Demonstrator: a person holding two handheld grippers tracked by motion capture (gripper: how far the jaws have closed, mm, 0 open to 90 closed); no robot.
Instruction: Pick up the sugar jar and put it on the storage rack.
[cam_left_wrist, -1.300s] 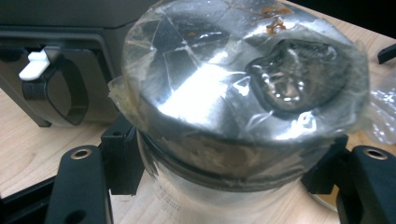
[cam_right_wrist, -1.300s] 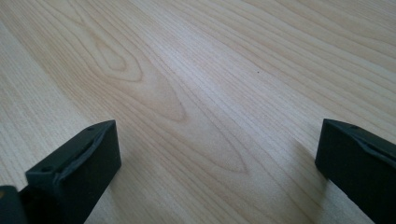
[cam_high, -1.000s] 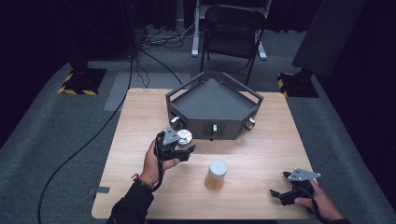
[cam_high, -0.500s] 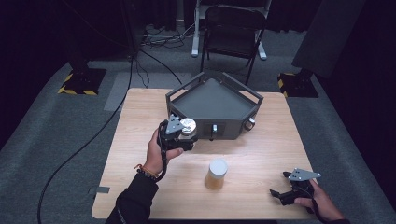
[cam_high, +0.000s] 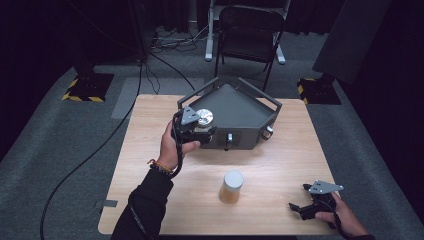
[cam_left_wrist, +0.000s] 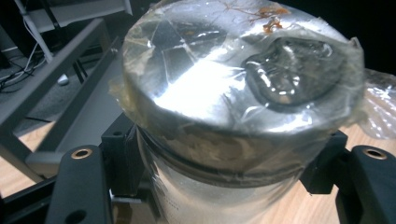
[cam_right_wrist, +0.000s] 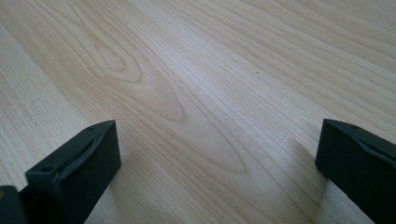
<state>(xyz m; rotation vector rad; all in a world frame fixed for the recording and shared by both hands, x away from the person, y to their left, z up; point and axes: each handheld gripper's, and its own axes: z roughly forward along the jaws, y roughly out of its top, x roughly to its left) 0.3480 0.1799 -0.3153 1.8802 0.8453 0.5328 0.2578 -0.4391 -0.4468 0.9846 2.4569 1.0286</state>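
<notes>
The jar (cam_high: 204, 119) is a clear cylinder, its top sealed under crinkled, shiny plastic wrap (cam_left_wrist: 243, 70) with a few orange specks near the far edge. It is standing upright, hanging above the tabletop just left of its middle, right at the front left wall of the grey tray (cam_high: 240, 107).

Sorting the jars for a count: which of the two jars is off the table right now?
The foil-topped jar, clamped in the left tongs beside the grey tray. The other jar, with amber contents, stands untouched on the table.
</notes>
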